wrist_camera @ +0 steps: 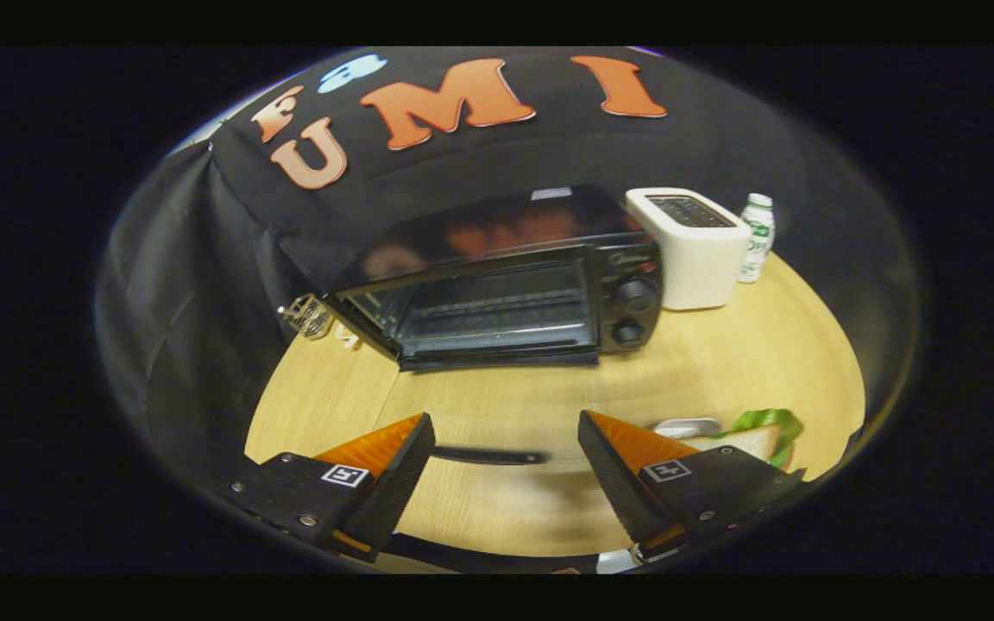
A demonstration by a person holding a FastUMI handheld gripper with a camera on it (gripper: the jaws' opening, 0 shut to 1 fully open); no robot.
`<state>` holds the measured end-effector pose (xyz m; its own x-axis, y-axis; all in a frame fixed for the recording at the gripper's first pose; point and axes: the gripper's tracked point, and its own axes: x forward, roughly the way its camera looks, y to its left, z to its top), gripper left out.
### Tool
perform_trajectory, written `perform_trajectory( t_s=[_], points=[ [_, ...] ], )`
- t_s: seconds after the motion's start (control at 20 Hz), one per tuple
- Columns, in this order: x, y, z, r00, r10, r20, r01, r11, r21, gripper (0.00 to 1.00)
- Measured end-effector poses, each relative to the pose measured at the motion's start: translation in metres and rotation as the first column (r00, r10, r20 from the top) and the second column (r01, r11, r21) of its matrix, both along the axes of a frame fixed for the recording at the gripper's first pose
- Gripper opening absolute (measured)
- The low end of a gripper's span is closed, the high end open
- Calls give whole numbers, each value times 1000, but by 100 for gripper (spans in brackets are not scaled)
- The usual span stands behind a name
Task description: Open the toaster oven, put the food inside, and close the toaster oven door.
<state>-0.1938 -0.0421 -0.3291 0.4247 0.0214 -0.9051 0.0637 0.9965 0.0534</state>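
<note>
A black toaster oven (pixel 506 293) stands at the back of the wooden table (pixel 747 354), two knobs (pixel 633 310) on its right side. Its door looks folded down toward me; the rack inside shows plainly. A dark bar (pixel 488 455), likely the door handle, lies low between my fingers. My gripper (pixel 506 423) is open, its fingers wide apart and touching nothing. A sandwich (pixel 760 435) with green lettuce rests on a white plate (pixel 687 425) just beyond the right finger.
A white toaster (pixel 695 246) stands right of the oven, with a small white bottle (pixel 756 237) behind it. A small wire object (pixel 307 315) sits at the oven's left corner. Black cloth walls close in behind and to the left.
</note>
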Motion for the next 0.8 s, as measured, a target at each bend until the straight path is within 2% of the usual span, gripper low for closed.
perform_trajectory(
  t_s=[0.2,0.4,0.6,0.8],
  points=[
    [-13,-73,20,999,-41,-12,39,988,-151,98],
    [-29,-128,34,1000,-12,-19,6,949,-315,92],
    [-56,-155,18,991,-101,-85,72,952,-299,91],
    [-82,-174,-1,979,-134,-152,84,951,-297,91]
  ],
)
